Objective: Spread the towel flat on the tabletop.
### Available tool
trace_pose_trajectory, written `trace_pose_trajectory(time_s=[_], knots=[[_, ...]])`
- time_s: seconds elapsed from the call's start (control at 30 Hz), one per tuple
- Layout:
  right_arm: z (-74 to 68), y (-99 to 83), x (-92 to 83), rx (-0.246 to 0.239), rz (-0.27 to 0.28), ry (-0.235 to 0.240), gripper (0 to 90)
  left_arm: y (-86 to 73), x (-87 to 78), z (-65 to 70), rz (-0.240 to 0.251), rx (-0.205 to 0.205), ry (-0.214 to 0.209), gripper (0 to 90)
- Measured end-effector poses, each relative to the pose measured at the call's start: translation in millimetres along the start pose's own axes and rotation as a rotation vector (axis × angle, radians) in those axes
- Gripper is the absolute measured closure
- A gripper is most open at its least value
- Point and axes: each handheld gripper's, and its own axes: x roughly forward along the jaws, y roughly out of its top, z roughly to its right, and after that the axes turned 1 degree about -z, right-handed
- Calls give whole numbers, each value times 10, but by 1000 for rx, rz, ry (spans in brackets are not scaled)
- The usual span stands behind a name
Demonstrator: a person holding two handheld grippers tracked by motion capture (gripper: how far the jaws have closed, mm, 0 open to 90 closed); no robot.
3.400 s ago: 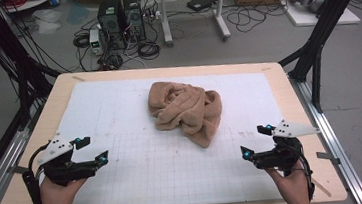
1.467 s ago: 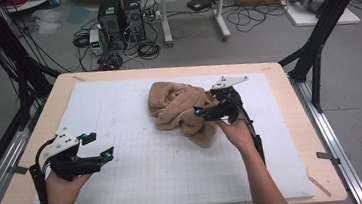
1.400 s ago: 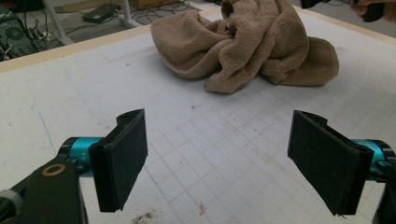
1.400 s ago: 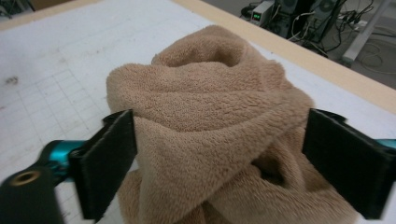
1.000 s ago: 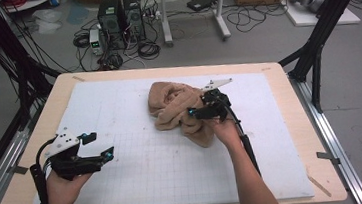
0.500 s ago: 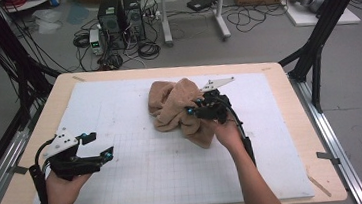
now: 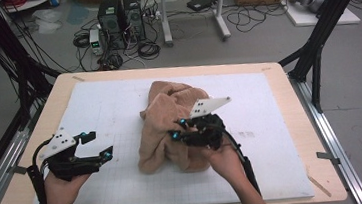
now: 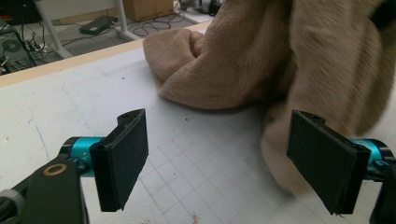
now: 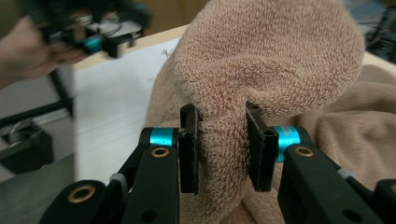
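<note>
The right gripper (image 7: 180, 130) has its jaws pinched on a thick fold of the tan, crumpled terry-cloth towel (image 7: 171, 123), having just closed on it, and from here the hold could fail: the pads bite only a bunched ridge of pile, so a quick pull might let the cloth slide out, or drag the whole heap across the white gridded mat (image 7: 95, 115) instead of spreading it. The left gripper (image 7: 98, 150) hovers with jaws wide apart and nothing between them, just beside the towel's near edge. The towel lies mid-table, soft and loopy, rumpled into deep folds, one part lifted and draped over the right gripper's jaws.
</note>
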Motion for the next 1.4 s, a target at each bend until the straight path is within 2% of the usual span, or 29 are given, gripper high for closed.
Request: trace_pose_trajectory(time_s=[0.03, 0.07, 0.13, 0.23, 0.27, 0.3, 0.33, 0.4, 0.5, 0.6, 0.67, 0.7, 0.73, 0.77, 0.8, 0.83, 0.97, 1.13, 1.27, 1.4], knots=[[-75, -21, 16, -4, -2, 13, 701, 2, -5, 4, 1, 0, 0, 213], [-202, -77, 80, -14, -20, 48, 699, 3, -6, 7, 4, 0, 0, 214], [-255, -110, 118, -26, -28, 62, 698, 5, -6, 12, 3, 4, -5, 214], [-313, -230, 230, -16, -52, 101, 673, 2, 11, 23, -1, 4, -12, 216], [-304, -290, 268, -9, -59, 131, 596, 0, 20, 22, -3, 8, -15, 219], [-304, -290, 268, -9, -59, 131, 596, -2, 30, 22, -7, 7, -17, 219], [-300, -310, 276, 0, -66, 139, 534, -3, 41, 19, -11, 6, -21, 222], [-296, -327, 239, 11, -68, 144, 468, 0, 60, 12, -17, 8, -28, 233], [-275, -324, 103, 15, -41, 137, 405, 15, 80, 6, -16, 6, -34, 246], [-216, -315, -65, 24, -9, 114, 391, 52, 102, 24, -11, 13, -45, 249], [-160, -306, -169, 21, 4, 80, 391, 78, 123, 50, -11, 19, -52, 252], [-85, -308, -244, 26, 12, 41, 396, 91, 134, 61, -12, 24, -55, 253], [-44, -313, -269, 24, 9, 16, 400, 103, 147, 73, -12, 25, -59, 254], [-44, -313, -269, 24, 9, 16, 400, 118, 162, 84, -15, 27, -65, 254], [46, -334, -288, 27, -10, -22, 401, 133, 176, 97, -19, 31, -71, 254], [46, -334, -288, 27, -10, -22, 401, 148, 190, 108, -20, 35, -77, 254], [190, -398, -263, 32, -26, -57, 401, 203, 245, 137, -18, 46, -90, 255], [297, -497, -120, 38, -53, -44, 379, 218, 325, 158, -39, 49, -114, 256], [310, -536, -49, 39, -72, -31, 373, 221, 378, 190, -58, 60, -139, 256], [320, -560, 7, 26, -103, -40, 369, 219, 451, 242, -70, 62, -170, 256]])
